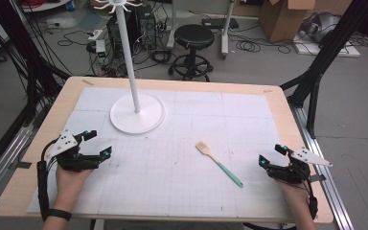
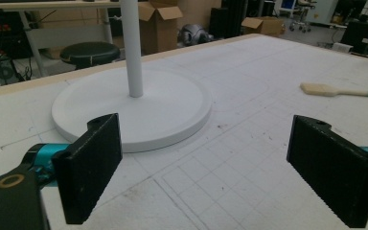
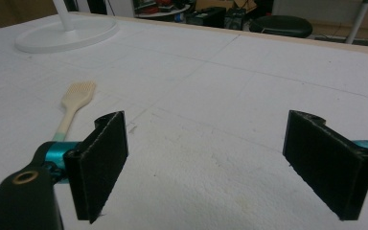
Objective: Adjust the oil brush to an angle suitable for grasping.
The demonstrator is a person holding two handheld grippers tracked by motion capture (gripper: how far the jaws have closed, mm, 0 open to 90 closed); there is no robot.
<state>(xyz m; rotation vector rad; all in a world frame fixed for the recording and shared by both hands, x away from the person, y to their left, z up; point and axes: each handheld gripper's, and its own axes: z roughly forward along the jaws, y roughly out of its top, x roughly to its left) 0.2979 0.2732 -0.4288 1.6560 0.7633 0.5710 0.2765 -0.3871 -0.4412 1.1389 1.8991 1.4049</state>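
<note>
Brush (image 1: 219, 164): flat on worktop (image 1: 278, 103), between both grippers
Stand (image 1: 137, 113): upright, far left
Left gripper (image 1: 98, 143): released, empty
Right gripper (image 1: 271, 156): released, empty

No legible text or labels anywhere
</note>
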